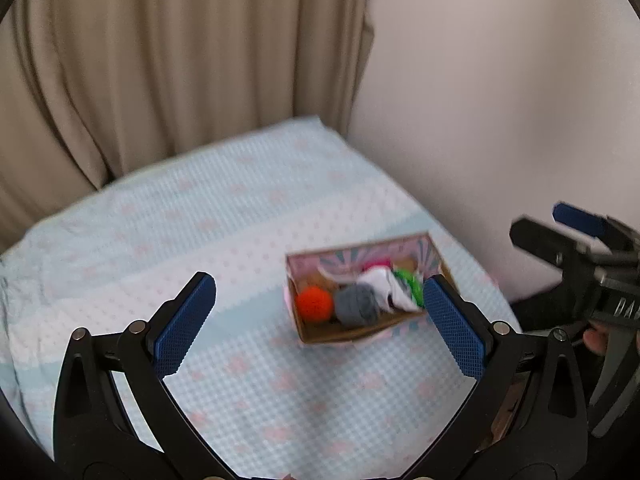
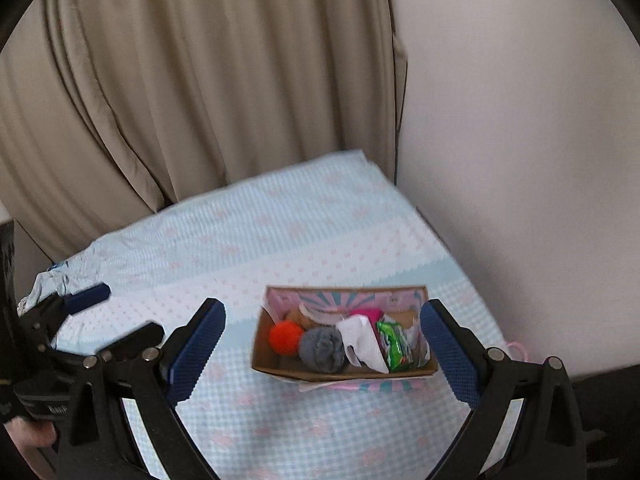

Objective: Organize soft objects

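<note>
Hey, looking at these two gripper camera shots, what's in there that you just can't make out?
- Pink item in the box: mostly buried under the white cloth in both views.
- Green packet: print blurred, right wrist view.
- Box's right end: covered by the left gripper finger in the left wrist view.
- Right gripper: base cut off by the frame's edge.

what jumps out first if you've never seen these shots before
The eye lands on the small cardboard box sitting on the pale blue patterned bed cover, packed with soft things: an orange pom-pom at its left end, a grey pom-pom beside it, then white cloth and a green packet. Framing it, the right gripper and left gripper have jaws wide open, holding nothing.
</note>
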Demonstrator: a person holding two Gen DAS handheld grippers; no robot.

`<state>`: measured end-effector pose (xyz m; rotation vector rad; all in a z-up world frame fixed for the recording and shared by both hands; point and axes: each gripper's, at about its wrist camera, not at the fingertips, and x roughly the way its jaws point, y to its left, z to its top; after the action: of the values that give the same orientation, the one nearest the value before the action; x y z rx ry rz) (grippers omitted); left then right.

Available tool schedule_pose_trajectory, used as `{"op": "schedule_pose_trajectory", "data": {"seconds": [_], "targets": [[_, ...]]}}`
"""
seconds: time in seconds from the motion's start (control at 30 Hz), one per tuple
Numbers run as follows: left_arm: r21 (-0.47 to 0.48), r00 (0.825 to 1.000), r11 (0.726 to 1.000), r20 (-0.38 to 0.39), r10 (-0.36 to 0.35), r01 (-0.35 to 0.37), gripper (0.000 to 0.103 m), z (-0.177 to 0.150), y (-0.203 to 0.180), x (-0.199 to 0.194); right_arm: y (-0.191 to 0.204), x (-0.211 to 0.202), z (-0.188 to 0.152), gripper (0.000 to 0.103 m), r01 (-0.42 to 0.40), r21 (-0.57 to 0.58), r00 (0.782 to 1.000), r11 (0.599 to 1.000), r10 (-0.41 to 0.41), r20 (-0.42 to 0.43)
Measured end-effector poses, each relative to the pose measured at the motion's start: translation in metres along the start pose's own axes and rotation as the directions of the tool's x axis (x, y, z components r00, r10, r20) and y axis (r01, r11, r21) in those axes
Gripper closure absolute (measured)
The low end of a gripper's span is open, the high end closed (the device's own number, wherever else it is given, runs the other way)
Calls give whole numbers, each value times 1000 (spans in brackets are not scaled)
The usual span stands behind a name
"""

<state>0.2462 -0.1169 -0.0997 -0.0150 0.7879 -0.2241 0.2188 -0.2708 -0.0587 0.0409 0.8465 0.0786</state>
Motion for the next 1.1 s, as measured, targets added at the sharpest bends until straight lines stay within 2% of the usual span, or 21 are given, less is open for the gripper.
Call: {"op": "schedule_pose_trajectory", "data": {"seconds": [0.07, 0.23, 0.47, 0.73, 1.1], "targets": [[-11, 999, 1000, 52, -5, 6, 0, 3, 7, -25, 20, -29, -1, 0, 29, -16, 998, 999, -28, 56], [-33, 982, 999, 189, 20, -14, 0, -1, 27, -91, 55, -76, -8, 0, 70, -18, 986, 997, -66, 151], [-22, 965, 999, 259, 45, -41, 0, -18, 49, -138, 79, -111, -24, 0, 112, 17, 968, 994, -113, 222], [-21, 956, 999, 288, 47, -43, 0, -30, 60, -157, 94, -127, -43, 0, 143, 33, 952, 989, -147, 270], [-34, 950, 999, 308, 51, -42, 0, -37, 62, -165, 100, -138, -45, 0, 162, 42, 942, 986, -167, 291]]}}
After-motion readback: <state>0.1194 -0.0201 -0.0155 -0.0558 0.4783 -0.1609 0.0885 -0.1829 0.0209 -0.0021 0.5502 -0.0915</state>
